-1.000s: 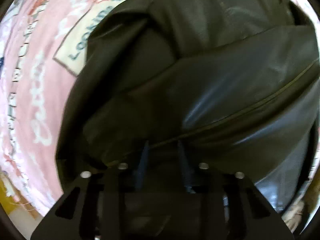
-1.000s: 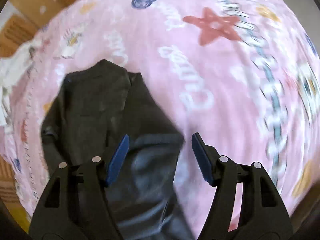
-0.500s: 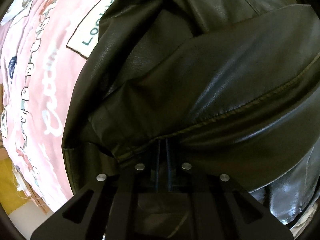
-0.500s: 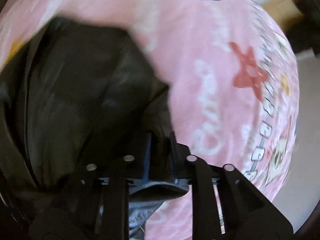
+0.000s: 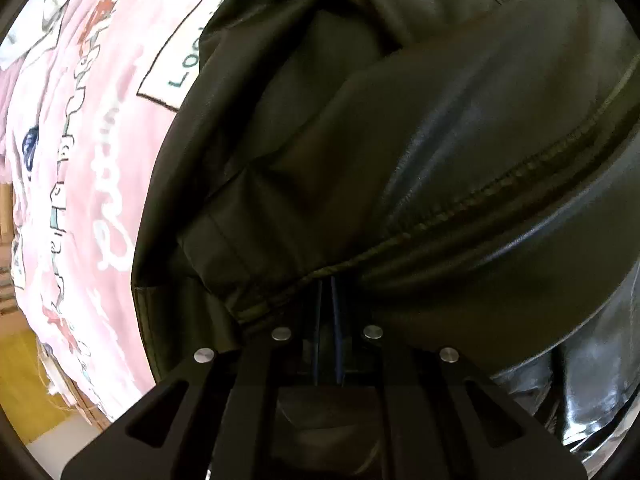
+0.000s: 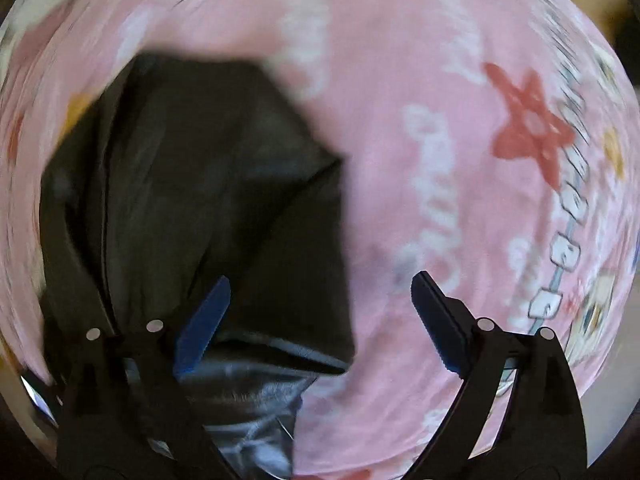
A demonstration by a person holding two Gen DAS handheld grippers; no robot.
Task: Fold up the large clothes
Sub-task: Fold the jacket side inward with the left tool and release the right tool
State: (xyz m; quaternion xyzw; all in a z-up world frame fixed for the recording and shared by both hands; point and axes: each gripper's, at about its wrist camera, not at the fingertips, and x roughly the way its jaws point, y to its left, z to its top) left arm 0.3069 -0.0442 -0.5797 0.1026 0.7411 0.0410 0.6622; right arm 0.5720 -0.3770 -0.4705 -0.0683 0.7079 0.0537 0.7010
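A black leather jacket (image 5: 420,152) fills most of the left wrist view, lying on a pink printed bedsheet (image 5: 92,152). My left gripper (image 5: 328,284) is shut on the jacket's stitched hem, and the leather bunches around the fingertips. In the right wrist view, blurred by motion, a folded part of the jacket (image 6: 208,200) lies at the left on the sheet (image 6: 460,160). My right gripper (image 6: 320,304) is open and empty just above the jacket's near edge, its left finger (image 6: 204,320) over the leather.
The sheet carries white lettering, a red star (image 6: 528,128) and a white patch with dark letters (image 5: 176,68). Wooden floor (image 5: 28,396) shows past the bed's edge at the lower left of the left wrist view.
My right gripper was shut on the jacket half a second ago; it has let go and now stands open. My left gripper closed on the hem and stays shut.
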